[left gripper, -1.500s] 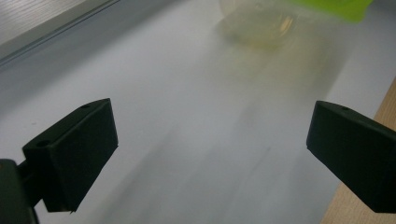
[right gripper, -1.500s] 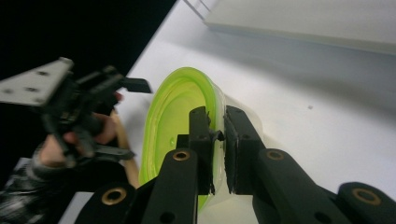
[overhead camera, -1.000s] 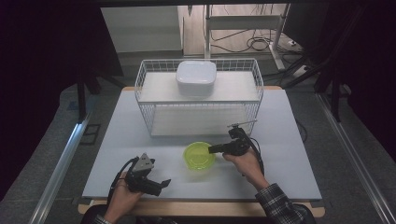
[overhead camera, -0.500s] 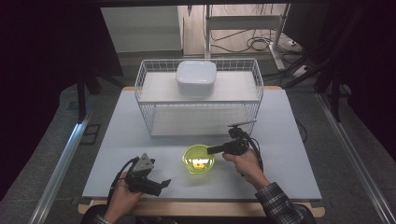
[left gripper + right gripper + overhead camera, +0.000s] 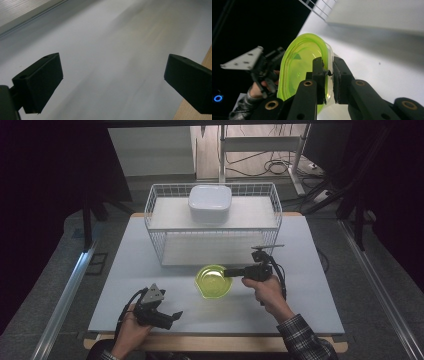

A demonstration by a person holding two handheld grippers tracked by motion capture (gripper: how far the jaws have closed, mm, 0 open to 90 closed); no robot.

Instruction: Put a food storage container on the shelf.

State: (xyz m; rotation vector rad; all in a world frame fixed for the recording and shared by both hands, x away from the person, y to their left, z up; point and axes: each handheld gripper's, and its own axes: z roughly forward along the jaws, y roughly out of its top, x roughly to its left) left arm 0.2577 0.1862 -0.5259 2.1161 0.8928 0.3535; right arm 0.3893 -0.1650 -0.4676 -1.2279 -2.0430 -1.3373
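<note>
A translucent lime-green bowl (image 5: 212, 281) sits in the middle of the white table, in front of the wire basket. My right gripper (image 5: 227, 271) reaches it from the right, and its jaws have just been closing with the bowl's rim between them. In the right gripper view the right gripper (image 5: 328, 72) pinches the near wall of the tilted bowl (image 5: 299, 62), one pad inside and one outside. My left gripper (image 5: 172, 316) rests low near the table's front edge at the left. Its jaws stand wide open over bare tabletop (image 5: 112, 82).
A white wire basket (image 5: 150, 205) stands at the back of the table with a white lidded container (image 5: 210, 202) on its top shelf. The table's wooden front edge (image 5: 205, 60) lies close to the left gripper. Dark floor and cables surround the table.
The right gripper has risen slightly with the bowl's rim in its jaws, so the bowl's right side tips up. The left hand has stayed where it was.
</note>
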